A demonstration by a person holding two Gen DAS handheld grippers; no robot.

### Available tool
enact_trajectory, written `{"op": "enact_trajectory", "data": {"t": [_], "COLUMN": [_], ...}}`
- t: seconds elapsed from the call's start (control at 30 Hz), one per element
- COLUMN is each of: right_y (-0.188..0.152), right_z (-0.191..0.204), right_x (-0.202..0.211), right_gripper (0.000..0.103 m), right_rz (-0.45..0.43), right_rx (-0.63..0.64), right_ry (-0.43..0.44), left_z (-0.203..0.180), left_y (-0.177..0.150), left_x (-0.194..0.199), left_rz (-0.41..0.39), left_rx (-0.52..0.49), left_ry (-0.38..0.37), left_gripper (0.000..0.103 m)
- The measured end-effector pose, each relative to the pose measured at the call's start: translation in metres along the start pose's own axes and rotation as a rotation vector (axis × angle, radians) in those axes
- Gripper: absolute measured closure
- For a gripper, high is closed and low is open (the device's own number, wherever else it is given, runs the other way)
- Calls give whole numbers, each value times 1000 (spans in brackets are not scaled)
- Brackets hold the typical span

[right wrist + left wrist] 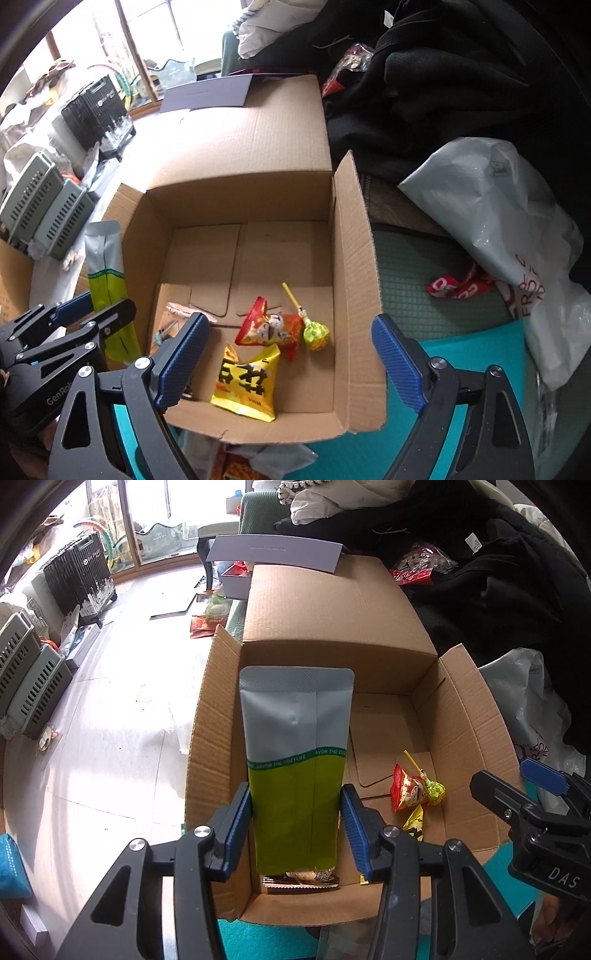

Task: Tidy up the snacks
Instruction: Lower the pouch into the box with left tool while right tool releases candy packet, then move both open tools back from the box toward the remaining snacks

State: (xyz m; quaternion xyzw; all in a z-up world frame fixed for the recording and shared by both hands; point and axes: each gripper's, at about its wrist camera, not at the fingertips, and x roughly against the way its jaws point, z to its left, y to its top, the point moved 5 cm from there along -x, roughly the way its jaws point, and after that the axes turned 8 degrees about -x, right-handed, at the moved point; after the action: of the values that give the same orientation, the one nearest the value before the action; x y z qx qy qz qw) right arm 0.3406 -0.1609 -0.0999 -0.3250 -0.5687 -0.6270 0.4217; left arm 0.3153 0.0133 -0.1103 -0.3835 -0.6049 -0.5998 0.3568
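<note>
Left gripper (295, 823) clamped on pouch (295, 746) over box (461, 716). Right gripper (288, 354) apart, empty. Pouch likely light, slick, crushable; grip low edges.

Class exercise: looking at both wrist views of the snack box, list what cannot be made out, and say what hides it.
- Left wrist view: packets on the cardboard box floor behind the green and grey pouch; the pouch and the left gripper hide all but their edges.
- Right wrist view: pink packet, mostly covered by the right gripper finger.
- Right wrist view: snacks below the box, cut off by the bottom edge.
</note>
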Motion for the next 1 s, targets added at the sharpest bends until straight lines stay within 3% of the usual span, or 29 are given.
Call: {"op": "enact_trajectory", "data": {"t": [0.1,0.23,0.63,1.0], "right_y": [0,-2,7,1], "right_z": [-1,-3,-5,7], "right_x": [7,21,99,187], "right_gripper": [7,7,7,7], "right_rz": [10,2,-144,-298], "right_rx": [-2,-9,-16,73], "right_ry": [-24,-34,6,11], "left_z": [0,-1,-15,-25], "left_y": [2,7,17,13], "left_x": [13,35,112,197], "left_rz": [-26,-66,-178,-303], "left_rx": [-3,-11,-63,-94], "left_ry": [17,29,75,76], "left_gripper": [56,56,56,56]}}
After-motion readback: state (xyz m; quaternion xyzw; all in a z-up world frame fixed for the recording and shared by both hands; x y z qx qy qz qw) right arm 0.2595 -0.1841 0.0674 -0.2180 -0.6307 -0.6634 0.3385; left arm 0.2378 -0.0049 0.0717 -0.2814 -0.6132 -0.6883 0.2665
